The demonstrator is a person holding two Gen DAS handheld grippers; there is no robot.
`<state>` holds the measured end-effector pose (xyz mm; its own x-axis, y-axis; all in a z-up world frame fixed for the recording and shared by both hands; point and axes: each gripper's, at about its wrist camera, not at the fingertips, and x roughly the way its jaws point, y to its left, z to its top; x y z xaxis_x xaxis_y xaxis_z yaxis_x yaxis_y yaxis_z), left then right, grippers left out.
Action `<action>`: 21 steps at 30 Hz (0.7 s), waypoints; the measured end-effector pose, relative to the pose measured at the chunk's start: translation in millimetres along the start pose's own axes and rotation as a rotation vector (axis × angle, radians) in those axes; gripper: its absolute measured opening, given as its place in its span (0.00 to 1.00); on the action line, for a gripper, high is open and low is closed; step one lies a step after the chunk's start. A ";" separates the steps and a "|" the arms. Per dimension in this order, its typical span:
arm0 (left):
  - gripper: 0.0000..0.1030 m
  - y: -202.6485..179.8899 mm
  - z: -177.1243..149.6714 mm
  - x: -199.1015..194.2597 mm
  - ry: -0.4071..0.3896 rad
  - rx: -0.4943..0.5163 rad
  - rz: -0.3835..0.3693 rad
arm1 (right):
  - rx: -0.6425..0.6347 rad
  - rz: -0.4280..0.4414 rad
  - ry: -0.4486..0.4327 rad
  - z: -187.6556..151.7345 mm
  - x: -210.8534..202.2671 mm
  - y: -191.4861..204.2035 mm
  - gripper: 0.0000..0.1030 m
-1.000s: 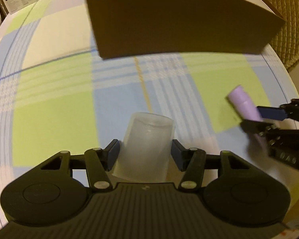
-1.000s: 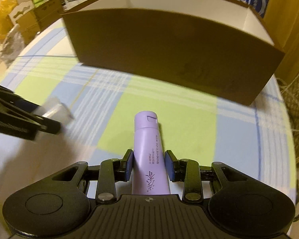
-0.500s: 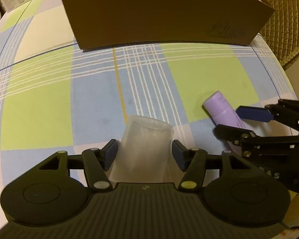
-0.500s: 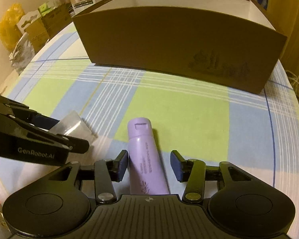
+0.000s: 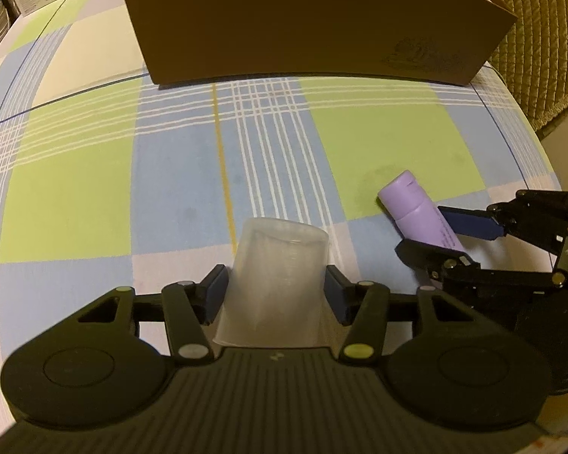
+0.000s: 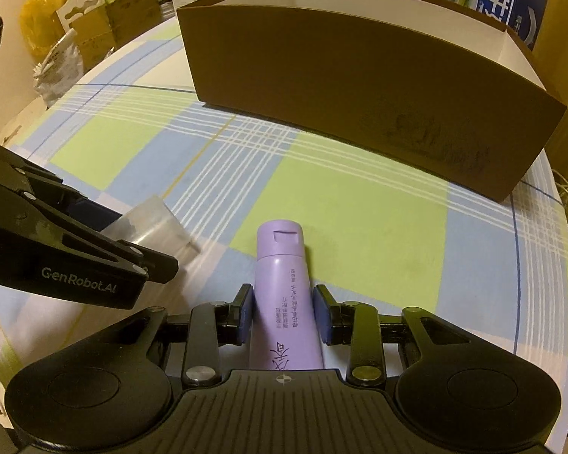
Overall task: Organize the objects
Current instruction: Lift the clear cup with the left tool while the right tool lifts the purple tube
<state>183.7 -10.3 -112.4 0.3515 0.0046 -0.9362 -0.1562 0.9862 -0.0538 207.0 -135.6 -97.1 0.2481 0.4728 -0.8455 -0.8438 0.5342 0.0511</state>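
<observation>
Two grippers now sitting low near table's (image 5: 75, 196) front edge, having backed away from box (image 5: 303, 26). Left gripper (image 5: 275, 295) clamping clear cup (image 5: 276, 265); right gripper (image 6: 283, 314) clamping purple tube (image 6: 284, 283). Both items lying on cloth, not boxed; placing looking unfinished.

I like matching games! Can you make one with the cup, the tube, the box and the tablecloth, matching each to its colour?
Things:
1. cup
2. tube
3. box
4. tablecloth

Colours:
A. brown
B. checked green and blue
C. clear
D. purple

Pairs: 1-C, 2-D, 3-A, 4-B
</observation>
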 end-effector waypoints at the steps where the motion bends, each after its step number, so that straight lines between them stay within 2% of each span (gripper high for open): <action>1: 0.49 0.0 -0.4 -0.4 0.000 -0.002 0.001 | 0.002 0.002 0.001 -0.5 -1.3 -0.3 0.30; 21: 0.49 1.3 -2.4 -10.5 -0.022 -0.009 0.004 | 0.095 0.047 0.013 -4.3 -8.2 -8.4 0.30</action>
<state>177.6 -9.4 -103.5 0.3710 0.0121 -0.9286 -0.1655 0.9848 -0.0533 210.0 -146.9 -92.9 0.2025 0.4906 -0.8475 -0.8052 0.5760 0.1410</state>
